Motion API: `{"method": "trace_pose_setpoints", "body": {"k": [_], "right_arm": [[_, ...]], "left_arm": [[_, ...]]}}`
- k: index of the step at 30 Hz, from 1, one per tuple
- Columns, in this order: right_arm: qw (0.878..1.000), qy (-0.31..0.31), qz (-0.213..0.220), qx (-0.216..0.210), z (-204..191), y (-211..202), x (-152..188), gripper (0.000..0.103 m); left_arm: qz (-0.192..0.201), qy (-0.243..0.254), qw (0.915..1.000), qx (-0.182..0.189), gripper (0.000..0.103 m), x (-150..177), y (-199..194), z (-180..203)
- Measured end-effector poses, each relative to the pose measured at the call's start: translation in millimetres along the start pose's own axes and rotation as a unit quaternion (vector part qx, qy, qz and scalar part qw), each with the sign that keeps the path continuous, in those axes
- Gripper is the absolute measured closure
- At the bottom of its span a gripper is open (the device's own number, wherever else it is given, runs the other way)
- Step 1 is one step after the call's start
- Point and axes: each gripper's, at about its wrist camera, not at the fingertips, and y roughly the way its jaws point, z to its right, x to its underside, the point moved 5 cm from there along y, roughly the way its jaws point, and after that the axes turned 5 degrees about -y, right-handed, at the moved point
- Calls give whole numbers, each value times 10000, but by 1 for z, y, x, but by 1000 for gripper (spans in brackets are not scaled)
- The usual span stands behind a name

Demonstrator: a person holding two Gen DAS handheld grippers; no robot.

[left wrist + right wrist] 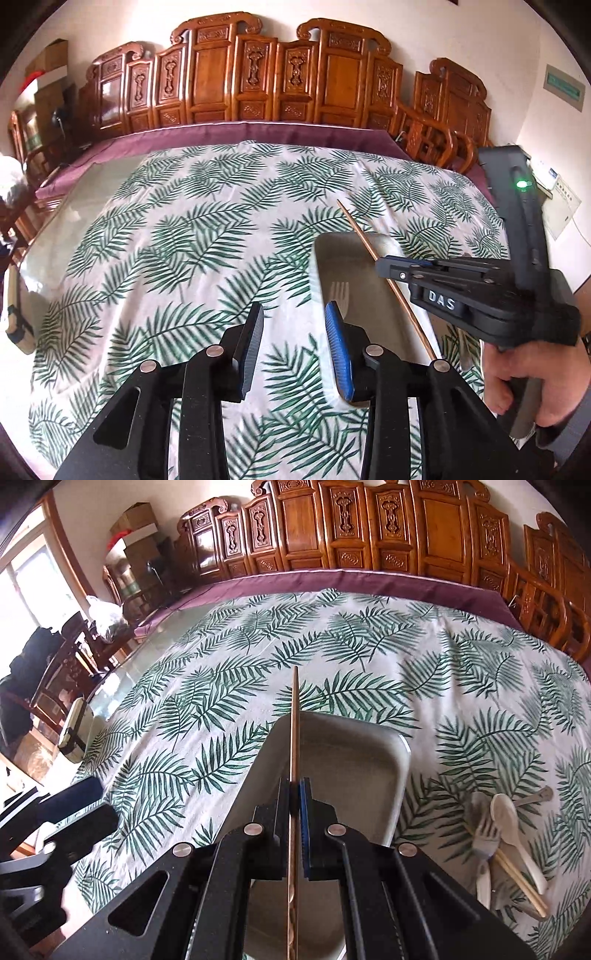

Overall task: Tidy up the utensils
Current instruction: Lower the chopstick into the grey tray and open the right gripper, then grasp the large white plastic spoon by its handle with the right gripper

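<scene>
Both grippers are showing matte black linkage arms joined by round silver pivot pins. The left gripper is wearing ribbed blue pads on its fingers. The right gripper is carrying raised white letters "DAS", small screws and a glowing green light on its tall black body. A grey sleeve is covering the wrist behind the hand.

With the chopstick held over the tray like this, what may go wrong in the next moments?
1. The right gripper pinches the chopstick near its middle, so it may pivot or slip and drop outside the metal tray.
2. The chopstick is long compared with the tray; released askew, it might rest on the rim or hit the fork inside.
3. The left gripper, open and empty, hovers close by; the tools might collide.
</scene>
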Motion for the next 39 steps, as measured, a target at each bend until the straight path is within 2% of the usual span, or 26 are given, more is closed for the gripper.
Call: {"method": "trace_pose_setpoints", "body": {"k": [4,10,16,18,20,22,27,30,31,32,39], "right_arm": [[10000,67,-49,-3,-1,5,3,96],[9998,125,-132,8,3,4,13,96],[9999,-31,57,76,11,-22,19,96],[9997,-101,142,143,19,-36,23,96],[9993,-193,244,229,30,-54,29,96],[9986,-247,331,325,42,-70,37,96],[9970,-256,362,627,81,-99,54,96],[9962,-202,385,758,100,-113,67,90],[9960,-170,397,784,107,-119,73,87],[9959,-145,399,803,112,-122,77,86],[9969,-14,245,749,138,-120,110,86]], "left_arm": [[72,-29,10000,-43,55,4,-8,-8],[112,-20,9999,-42,55,6,-14,-4],[179,41,9998,13,54,7,-22,8],[198,49,9998,25,54,7,-24,13],[234,67,9997,60,46,8,-28,19],[317,137,9994,87,44,8,-31,27],[350,200,9990,171,42,12,-34,46],[344,214,9989,243,41,15,-32,58],[336,219,9988,264,38,15,-32,63],[330,228,9988,290,31,17,-31,68],[315,485,9971,503,30,25,-29,109]]}}
